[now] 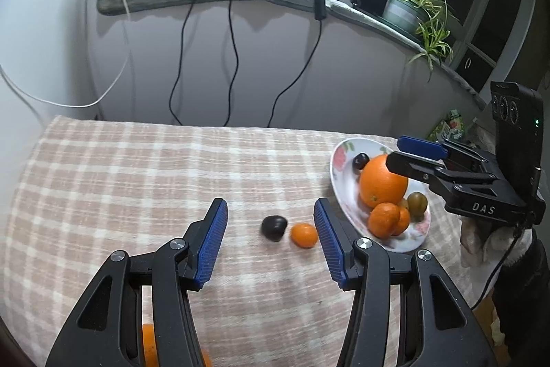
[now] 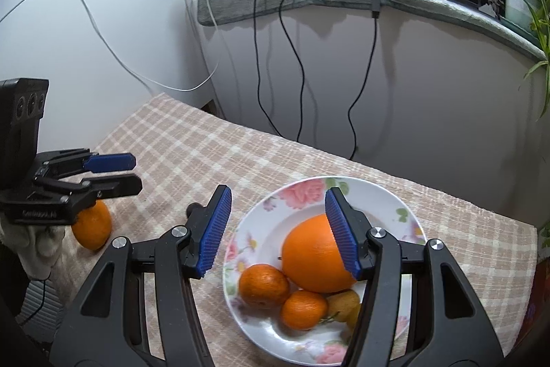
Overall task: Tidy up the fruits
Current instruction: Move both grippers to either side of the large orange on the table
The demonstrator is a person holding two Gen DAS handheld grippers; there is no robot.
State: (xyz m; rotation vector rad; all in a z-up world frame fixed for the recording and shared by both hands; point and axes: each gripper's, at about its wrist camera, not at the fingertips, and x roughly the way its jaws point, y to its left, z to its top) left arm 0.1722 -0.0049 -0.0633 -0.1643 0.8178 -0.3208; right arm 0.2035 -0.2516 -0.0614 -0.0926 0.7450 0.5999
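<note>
1. Your left gripper (image 1: 271,243) hangs with its jaws released and empty above a dark plum (image 1: 274,227) and a small tangerine (image 1: 304,235) on the checked worktop (image 1: 137,181).
2. Your right gripper (image 2: 278,233) (jaws also parted, gripping nothing) hovers over the flowered plate (image 2: 378,195), which holds a big orange (image 2: 312,257) and smaller fruit.

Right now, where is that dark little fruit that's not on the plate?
In the left wrist view the dark fruit lies on the checked tablecloth, close beside a small orange, left of the flowered plate.
</note>
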